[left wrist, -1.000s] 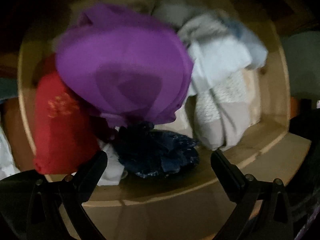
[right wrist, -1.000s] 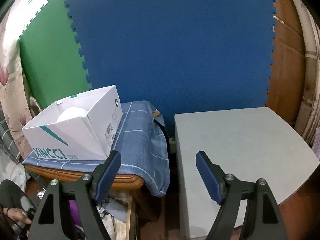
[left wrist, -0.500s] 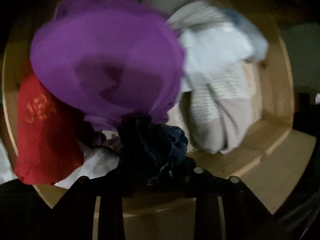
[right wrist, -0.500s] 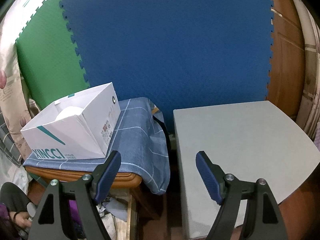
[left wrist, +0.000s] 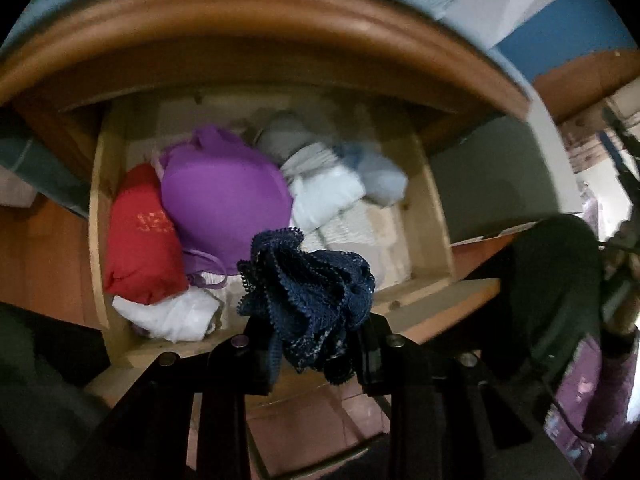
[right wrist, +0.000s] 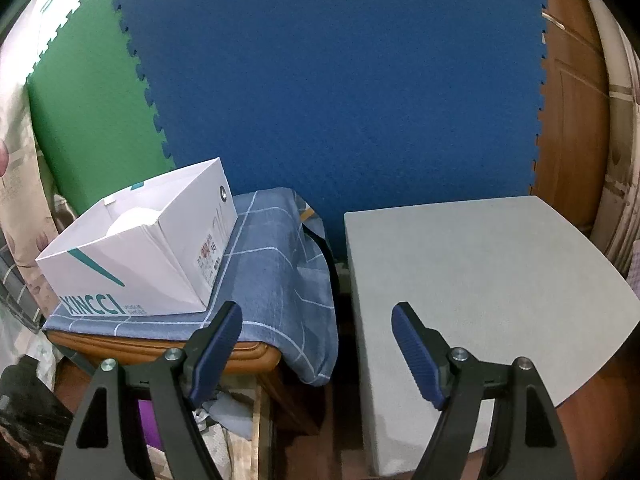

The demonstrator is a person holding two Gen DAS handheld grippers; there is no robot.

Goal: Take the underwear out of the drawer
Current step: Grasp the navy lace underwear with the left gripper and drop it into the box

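Below, in the left wrist view, we see the left gripper [left wrist: 310, 344] with its jaws drawn close and clamped on a bunched piece of navy lace underwear [left wrist: 308, 284], which stands up between the black fingers [left wrist: 256, 356] in front of the near rim of the open wooden drawer [left wrist: 434, 216]. Whether the garment is wholly clear of the drawer we cannot tell. Inside the drawer we find a purple bra [left wrist: 224, 204] at the centre, a red garment [left wrist: 140, 236] to its left, a white garment [left wrist: 176, 316] at the near left corner, and pale folded pieces [left wrist: 336, 196] to the right, with a grey roll [left wrist: 284, 136] at the far side. A dark wooden top edge [left wrist: 256, 12] overhangs the far end of the drawer. In the right wrist view, we see the right gripper [right wrist: 316, 344] with its blue-padded jaws spread wide and nothing between them. Beyond it, on the left, a white box [right wrist: 132, 256] sits on a blue checked cloth [right wrist: 276, 264]; on the right lies a grey tabletop [right wrist: 480, 272]. Blue and green foam mats [right wrist: 340, 80] cover the far wall.
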